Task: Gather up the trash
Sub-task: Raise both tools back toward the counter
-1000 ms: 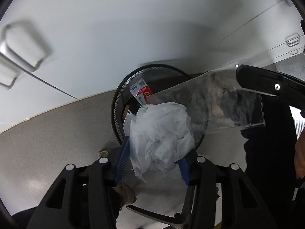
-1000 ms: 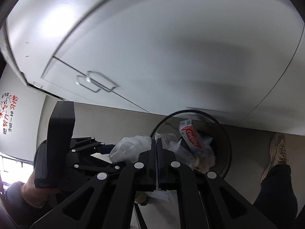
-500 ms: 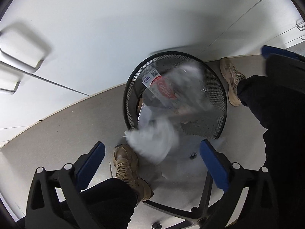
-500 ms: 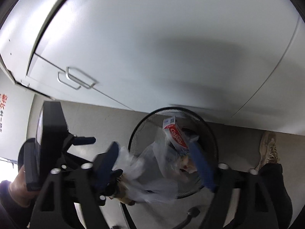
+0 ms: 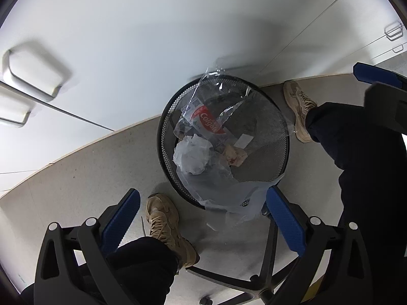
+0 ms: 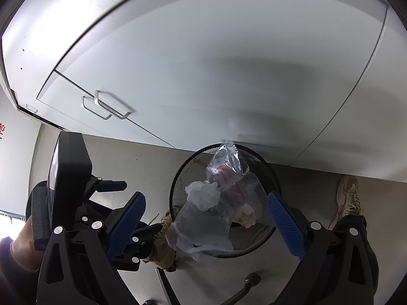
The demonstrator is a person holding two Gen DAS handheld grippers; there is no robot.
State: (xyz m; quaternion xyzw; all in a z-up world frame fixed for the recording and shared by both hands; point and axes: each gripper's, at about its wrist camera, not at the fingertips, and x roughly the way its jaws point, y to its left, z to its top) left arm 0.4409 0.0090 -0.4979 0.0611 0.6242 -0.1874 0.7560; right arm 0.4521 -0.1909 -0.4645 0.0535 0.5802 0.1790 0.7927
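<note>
A black mesh trash bin [image 5: 277, 152] [image 6: 269, 233] stands on the floor against white cabinets. A crumpled white plastic wad [image 5: 193, 156] [image 6: 203, 197] lies inside it, beside a red Colgate box [image 5: 209, 123] and crumpled paper [image 5: 235, 156]. A clear plastic bag [image 5: 223, 195] [image 6: 203, 231] drapes across the bin and hangs over its near rim. My left gripper [image 5: 203, 223] is open and empty above the bin's near edge. My right gripper [image 6: 206, 223] is open and empty above the bin. The left gripper also shows in the right wrist view [image 6: 112, 185].
The person's tan shoes [image 5: 168, 228] [image 5: 299, 106] [image 6: 349, 198] stand on either side of the bin. A black office chair base [image 5: 264, 274] [image 6: 244, 284] is on the grey floor below. White cabinet doors with handles [image 6: 106, 106] [image 5: 33, 76] rise behind.
Both grippers opened. The white wad fell from my left gripper into the bin, and the clear bag dropped from my right gripper onto the bin.
</note>
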